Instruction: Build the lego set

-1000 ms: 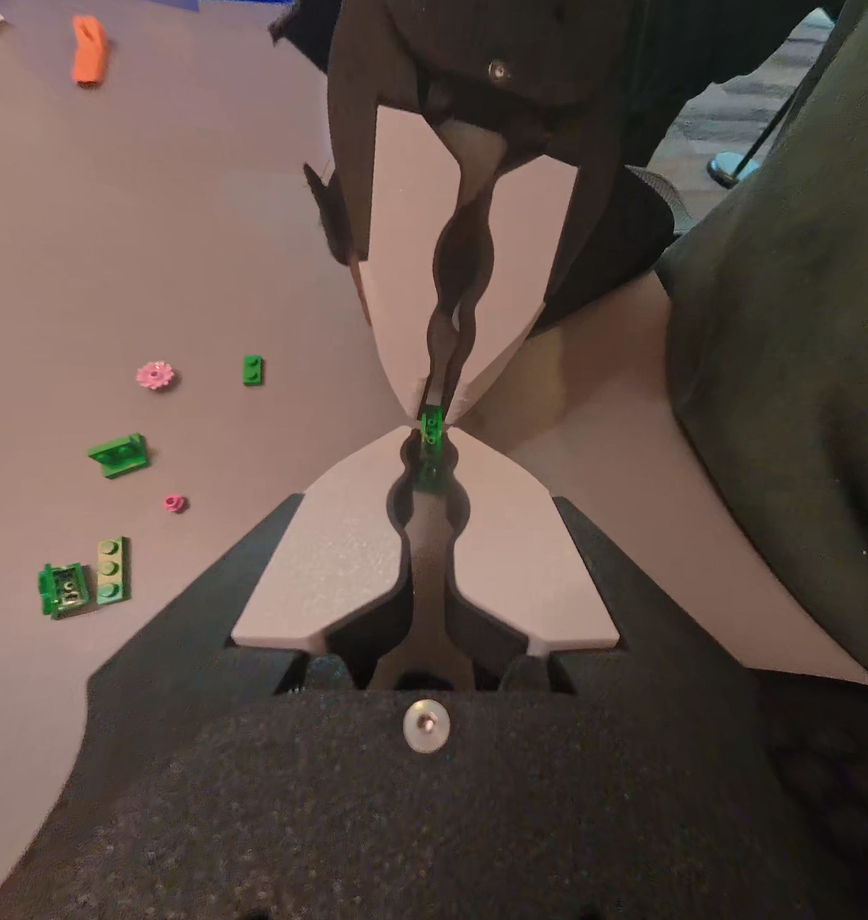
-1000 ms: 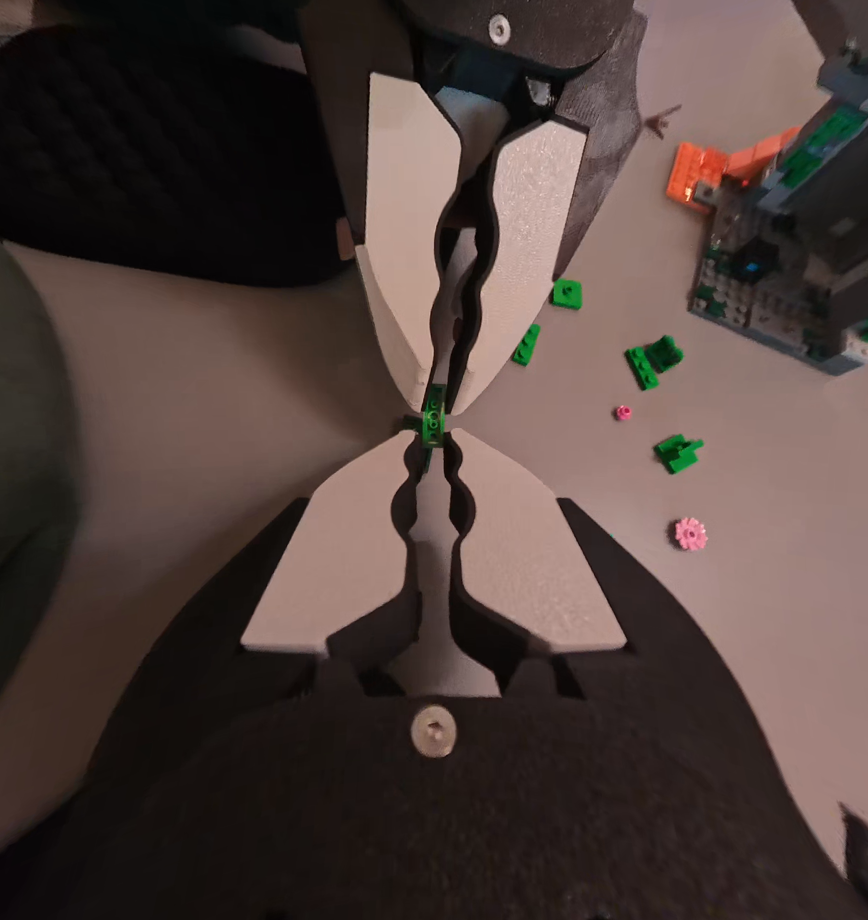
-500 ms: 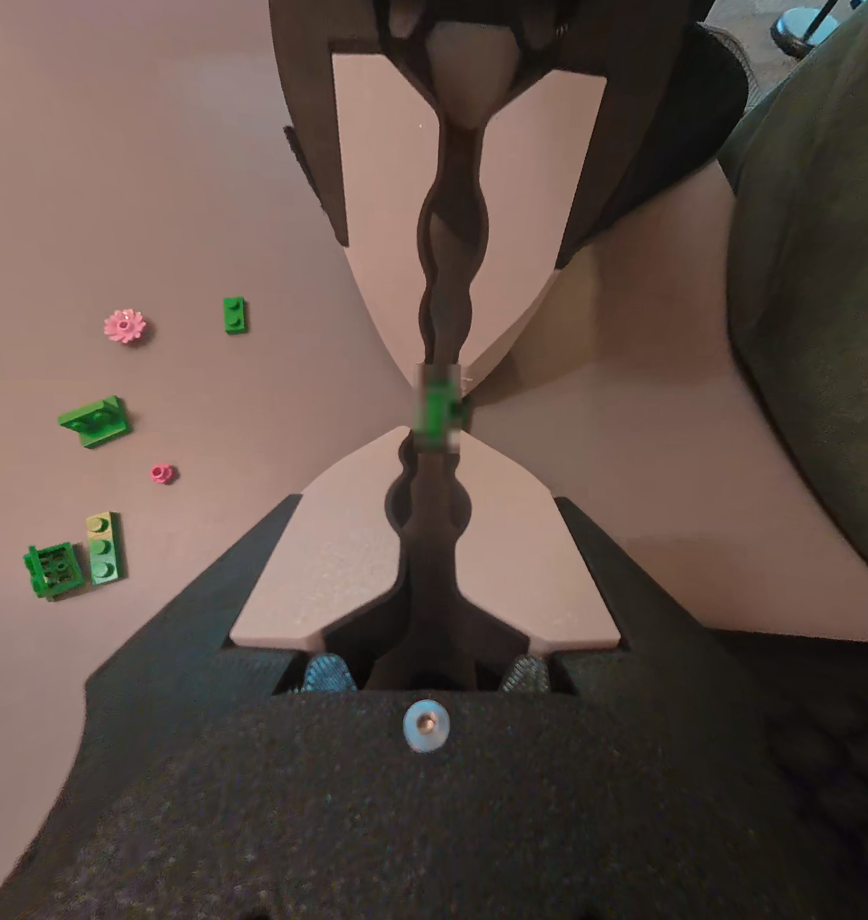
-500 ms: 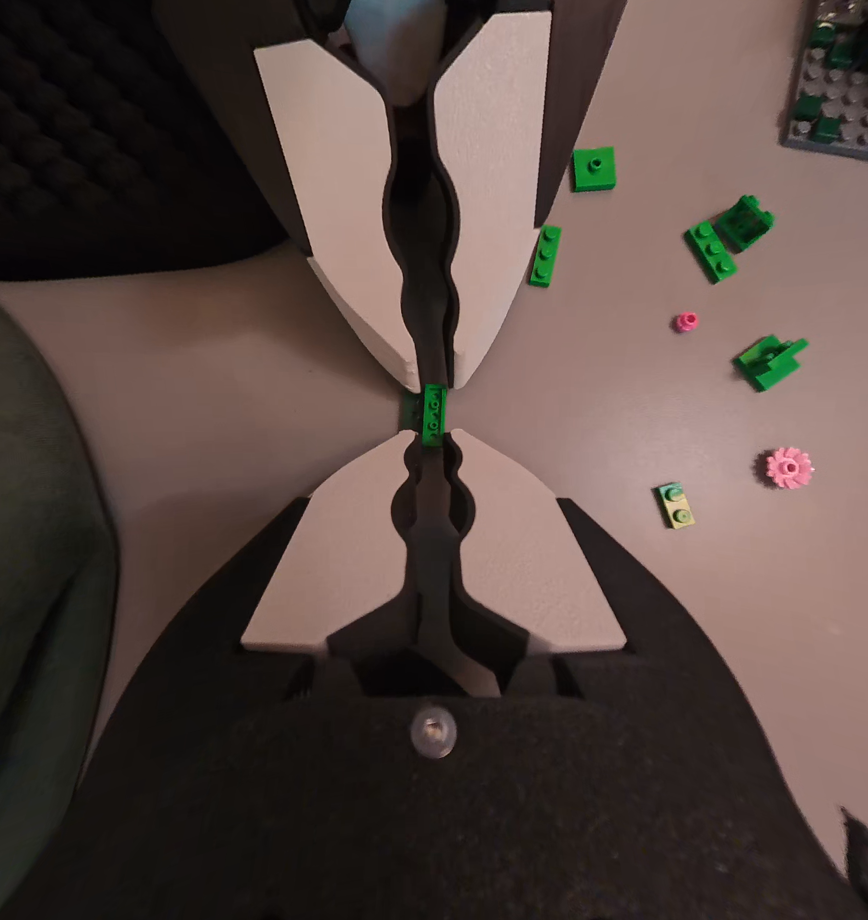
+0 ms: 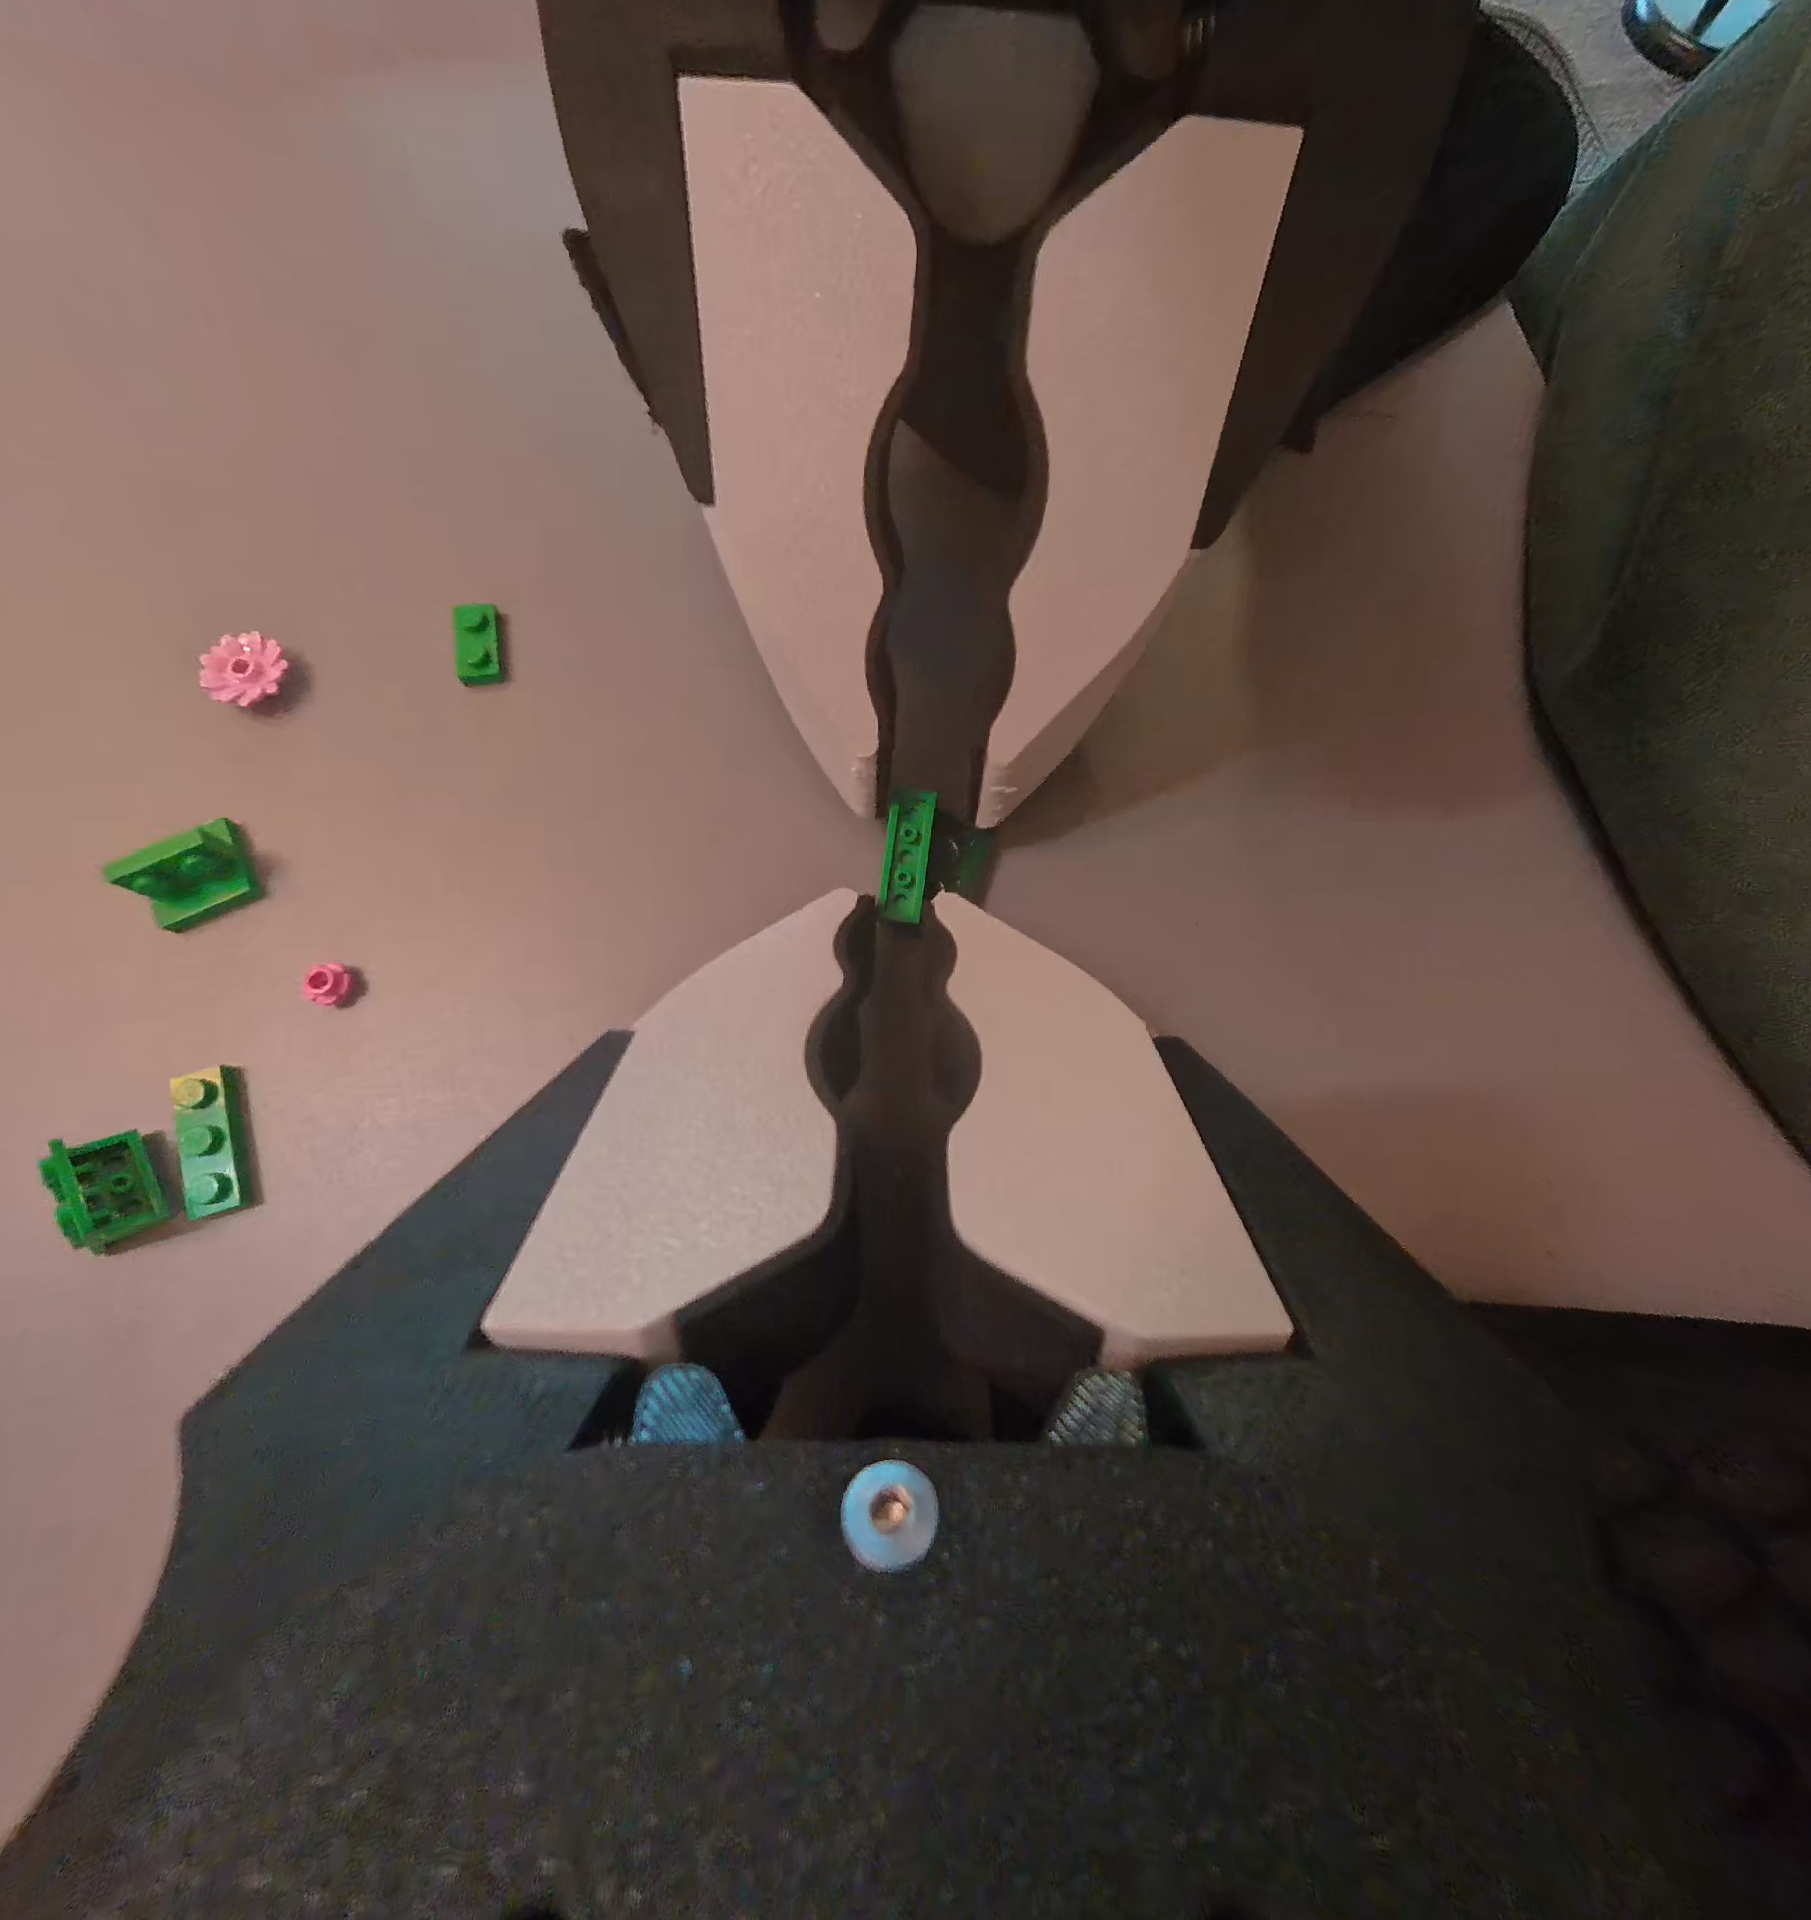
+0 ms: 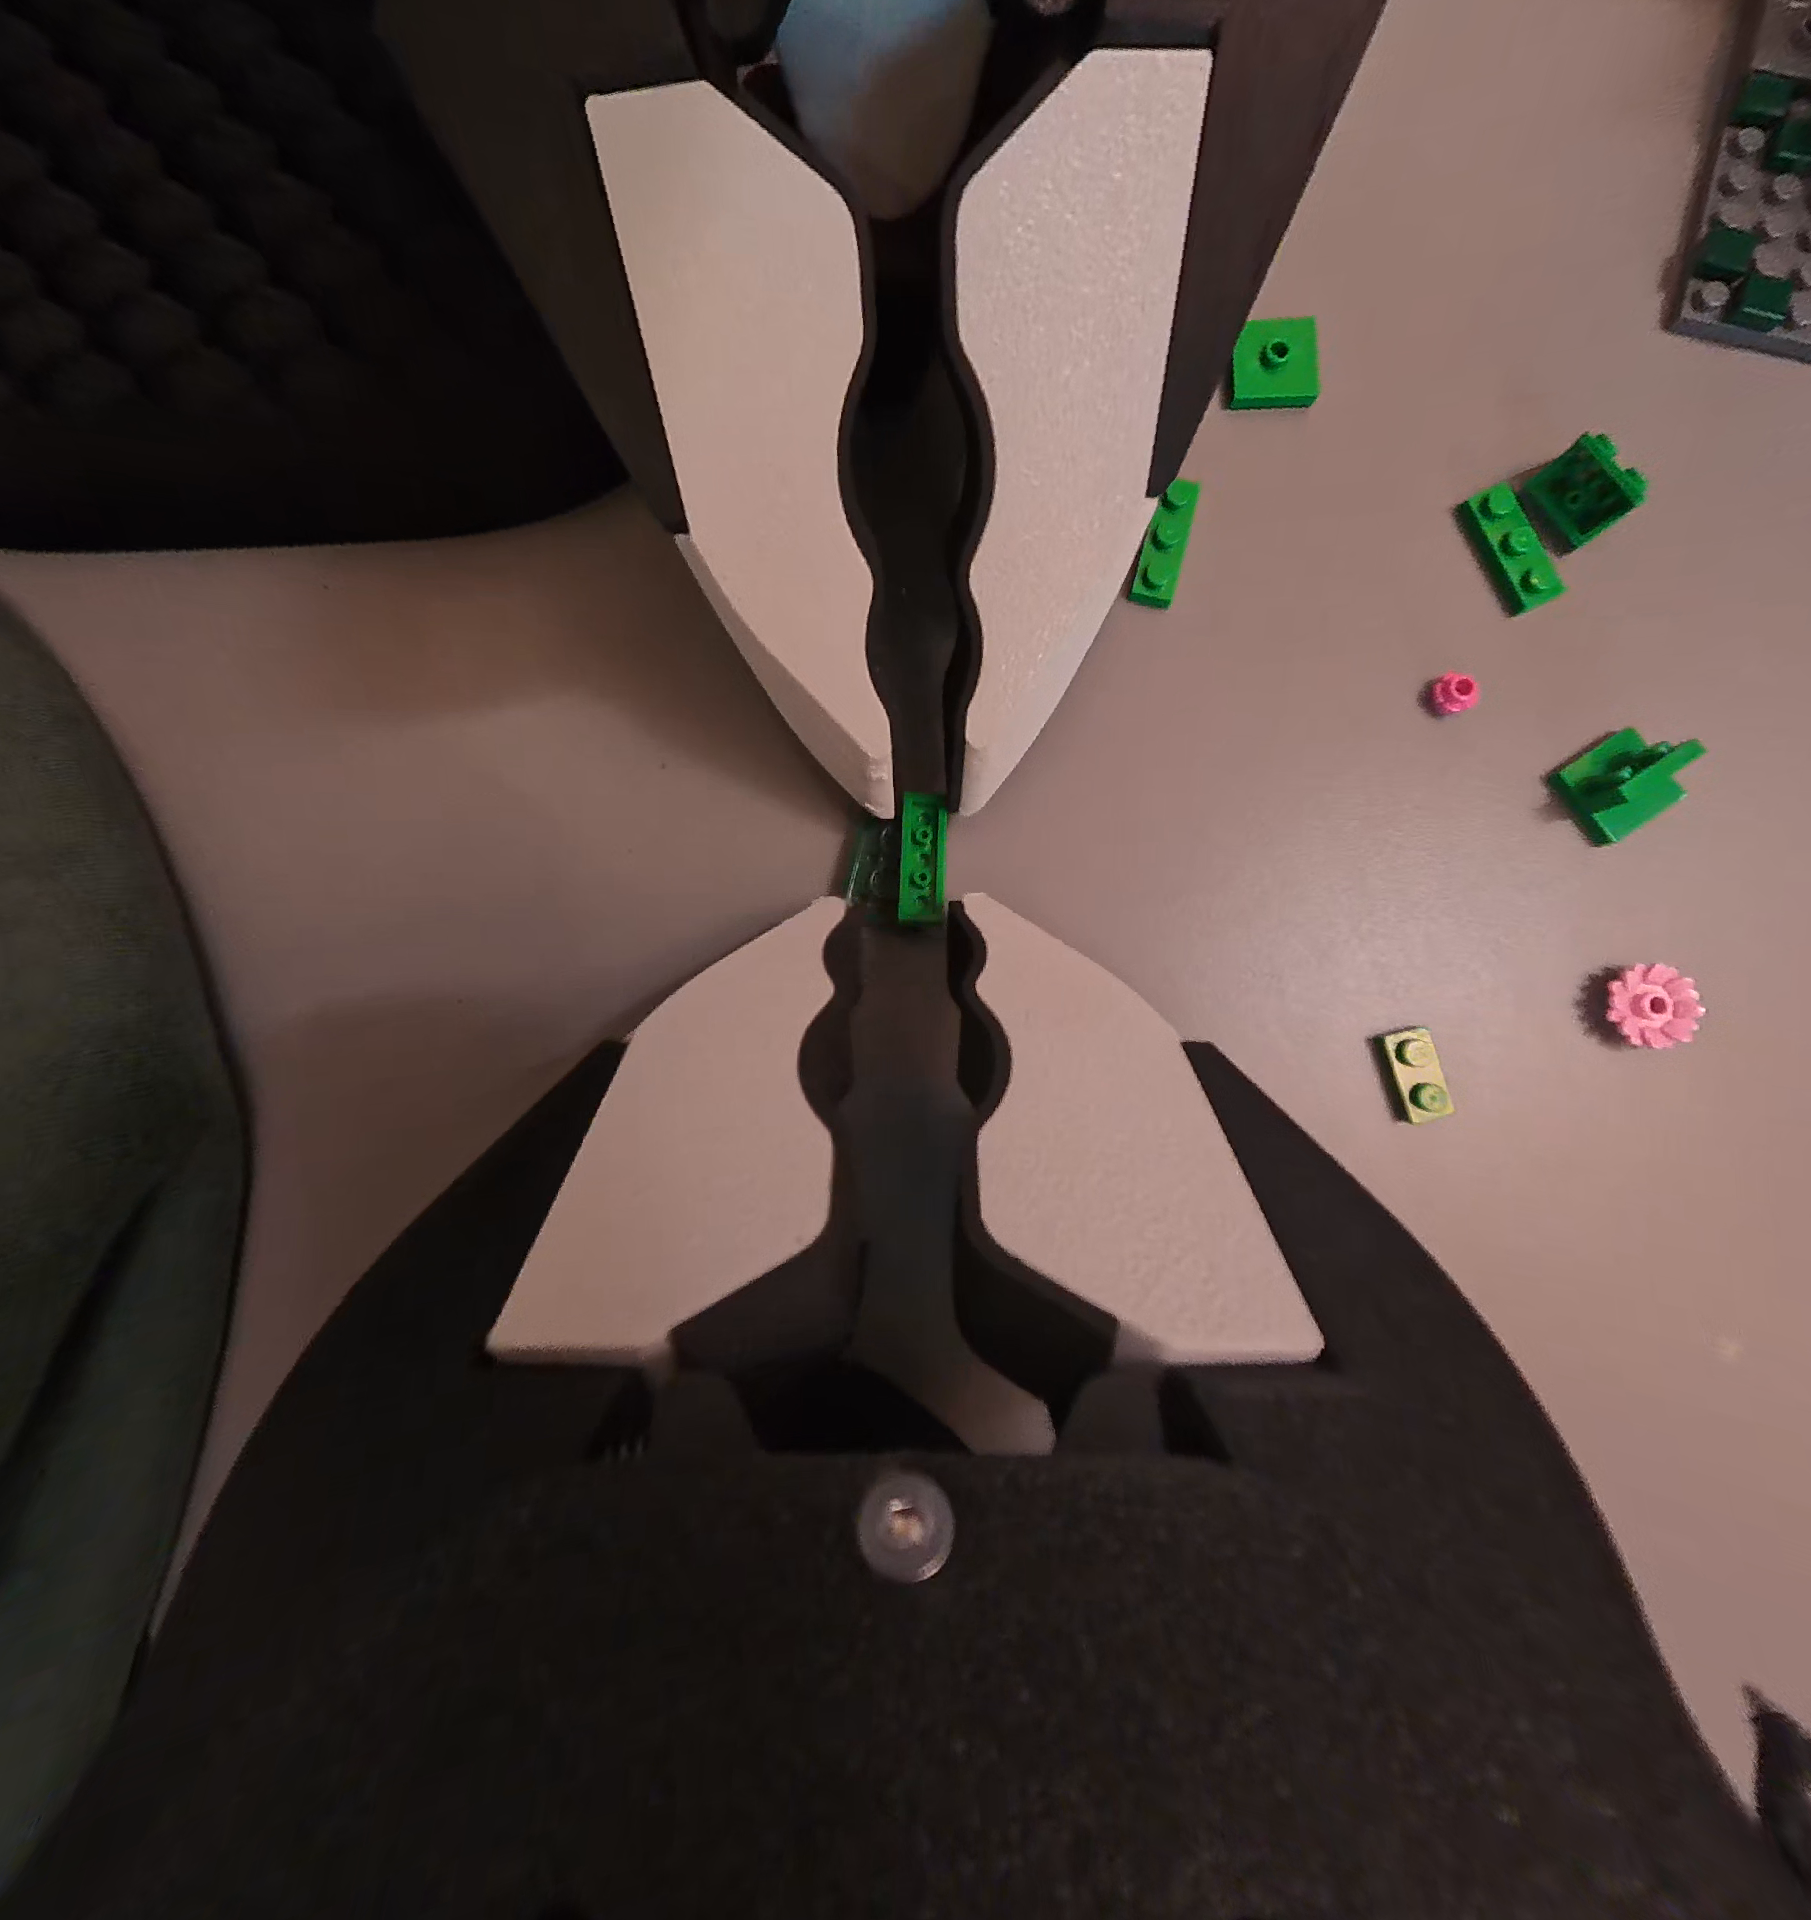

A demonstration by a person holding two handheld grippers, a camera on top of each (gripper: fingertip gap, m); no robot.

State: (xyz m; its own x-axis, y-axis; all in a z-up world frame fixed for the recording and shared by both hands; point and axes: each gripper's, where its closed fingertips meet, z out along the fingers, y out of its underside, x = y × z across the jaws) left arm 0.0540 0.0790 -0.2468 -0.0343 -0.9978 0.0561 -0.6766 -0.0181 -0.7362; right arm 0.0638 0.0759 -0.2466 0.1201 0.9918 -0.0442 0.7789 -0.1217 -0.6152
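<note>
My two grippers meet tip to tip above the table. In the left wrist view my left gripper (image 5: 899, 912) is shut on the near end of a small green plate (image 5: 909, 857). My right gripper (image 5: 930, 800) comes in from the top, shut on its far end. A darker green piece (image 5: 974, 857) sits against the plate's right side. In the right wrist view my right gripper (image 6: 906, 906) holds the same green plate (image 6: 922, 857), with the darker piece (image 6: 870, 862) on its left and the left gripper (image 6: 927, 792) opposite.
Loose parts lie left of the grippers: a pink flower (image 5: 243, 668), a green two-stud plate (image 5: 478, 644), a green bracket (image 5: 184, 871) and a pink stud (image 5: 329, 982). A grey studded build (image 6: 1784, 208) stands at the far right. A person's dark green garment (image 5: 1711, 623) borders the table. Left and right tips are no more than a few centimetres apart. About 9 centimetres separates my left fingertips from the pink stud (image 5: 329, 982). Seen from the right wrist view (image 6: 1447, 693) as well.
Both grippers stayed tip to tip on the green piece while tilting down toward the table. The build has slid mostly out of the right wrist view. The darker piece now shows beside the plate.
</note>
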